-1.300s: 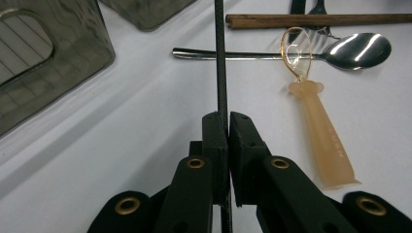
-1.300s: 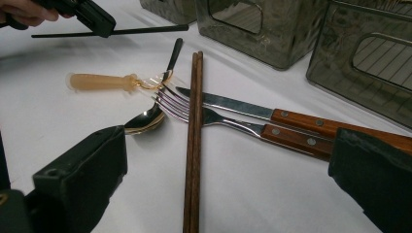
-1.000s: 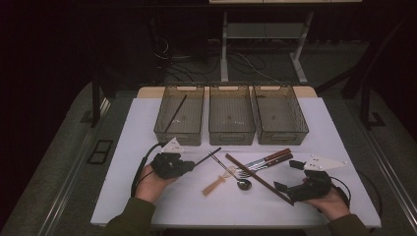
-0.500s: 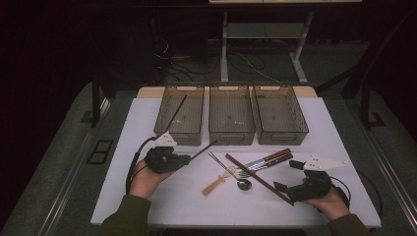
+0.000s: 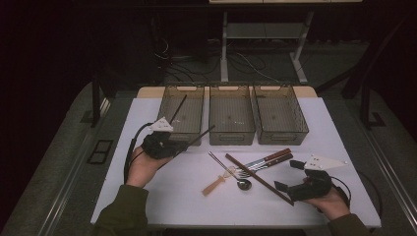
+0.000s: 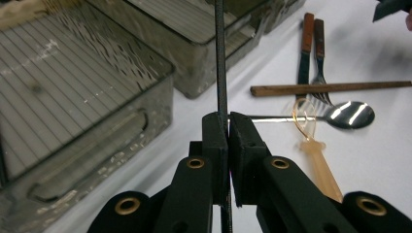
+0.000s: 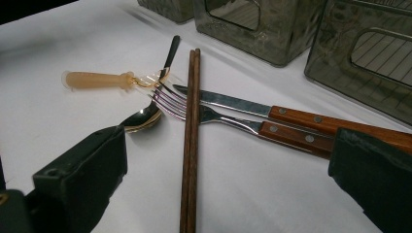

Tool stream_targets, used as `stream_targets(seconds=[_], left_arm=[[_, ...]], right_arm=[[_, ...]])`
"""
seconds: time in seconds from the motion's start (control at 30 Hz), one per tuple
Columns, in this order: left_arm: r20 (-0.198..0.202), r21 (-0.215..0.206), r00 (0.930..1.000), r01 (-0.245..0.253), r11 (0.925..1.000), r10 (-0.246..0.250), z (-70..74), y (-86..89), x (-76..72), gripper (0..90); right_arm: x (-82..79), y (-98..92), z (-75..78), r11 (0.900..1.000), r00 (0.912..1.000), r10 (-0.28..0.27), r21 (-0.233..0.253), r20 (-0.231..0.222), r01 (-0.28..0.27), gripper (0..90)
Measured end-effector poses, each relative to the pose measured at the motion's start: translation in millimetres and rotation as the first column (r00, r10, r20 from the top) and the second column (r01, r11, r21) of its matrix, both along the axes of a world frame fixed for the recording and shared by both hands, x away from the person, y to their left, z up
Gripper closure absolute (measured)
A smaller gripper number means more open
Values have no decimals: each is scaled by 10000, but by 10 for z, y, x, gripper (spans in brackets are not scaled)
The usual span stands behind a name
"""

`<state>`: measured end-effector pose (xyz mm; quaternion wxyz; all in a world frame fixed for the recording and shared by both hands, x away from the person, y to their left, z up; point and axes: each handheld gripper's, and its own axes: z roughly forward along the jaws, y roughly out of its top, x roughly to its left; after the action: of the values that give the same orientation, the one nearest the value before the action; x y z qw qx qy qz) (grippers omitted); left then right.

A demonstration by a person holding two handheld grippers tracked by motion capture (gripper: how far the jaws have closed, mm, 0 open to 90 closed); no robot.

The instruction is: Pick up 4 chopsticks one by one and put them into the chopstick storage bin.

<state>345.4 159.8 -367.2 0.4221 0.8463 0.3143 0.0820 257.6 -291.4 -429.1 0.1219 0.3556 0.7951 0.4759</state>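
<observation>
Left gripper (image 6: 228, 127) pinches a thin, straight black chopstick (image 6: 220, 58).

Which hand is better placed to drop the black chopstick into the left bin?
Left. Its tongs are already shut on the black chopstick beside the left bin; the right tongs sit open by the cutlery.

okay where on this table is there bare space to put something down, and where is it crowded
Free: the white sheet right of the right bin, the near strip between both hands, and the middle bin and right bin. Crowded: the centre, where brown chopsticks, fork, knife and spoon overlap.
</observation>
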Motion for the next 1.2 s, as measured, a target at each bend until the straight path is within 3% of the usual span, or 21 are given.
stream_targets(seconds=[0.23,0.73,1.2], left_arm=[[102,118,9999,-80,9999,79,99,-8,125,855],[147,171,9965,-820,9965,818,240,-13,521,855],[255,129,9863,-1631,9865,1627,313,-11,921,855]], right_arm=[[0,0,0,10000,10000,-2,5,0,2,7],[-1,0,-1,10000,10000,-41,21,-18,41,7],[1,-3,-1,10000,10000,-29,49,10,29,7]])
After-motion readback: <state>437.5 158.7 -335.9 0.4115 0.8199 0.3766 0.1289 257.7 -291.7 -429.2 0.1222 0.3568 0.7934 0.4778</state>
